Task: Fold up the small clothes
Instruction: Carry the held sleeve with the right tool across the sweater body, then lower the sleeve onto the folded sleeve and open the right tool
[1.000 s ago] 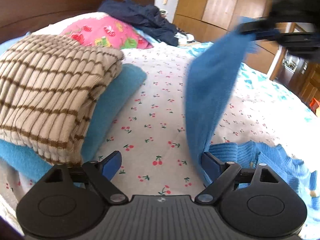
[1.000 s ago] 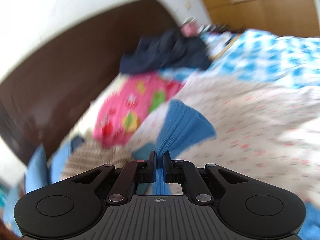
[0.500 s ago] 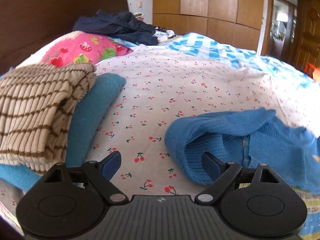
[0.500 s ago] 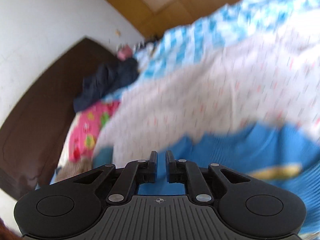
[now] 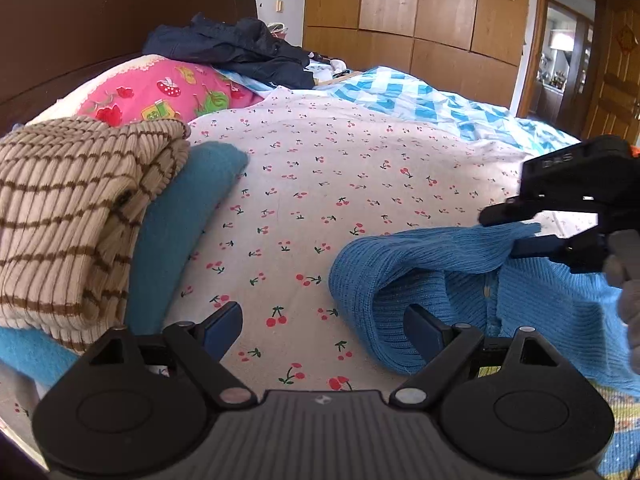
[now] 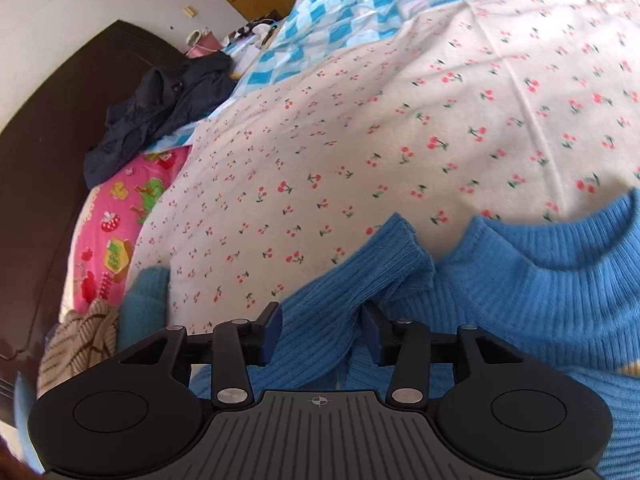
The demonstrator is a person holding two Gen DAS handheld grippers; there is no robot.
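A blue knit sweater [image 5: 432,264] lies on the cherry-print bedsheet [image 5: 320,184], its sleeve folded over the body. My left gripper [image 5: 324,324] is open and empty, low over the sheet, its right finger beside the sweater's folded edge. My right gripper [image 6: 320,332] is open, its jaws standing on either side of the blue sleeve [image 6: 360,276], near the cuff. In the left wrist view the right gripper [image 5: 516,232] shows at the right, over the sleeve end.
A folded striped beige sweater [image 5: 72,216] lies on a teal one [image 5: 184,224] at the left. A pink pillow [image 5: 160,92], dark clothes [image 5: 232,48] and a dark headboard [image 5: 80,20] lie behind. A blue checked blanket [image 5: 420,96] lies at the back.
My right gripper carried the sleeve down from the air onto the sweater body and has opened its jaws. The left gripper stayed open in place.
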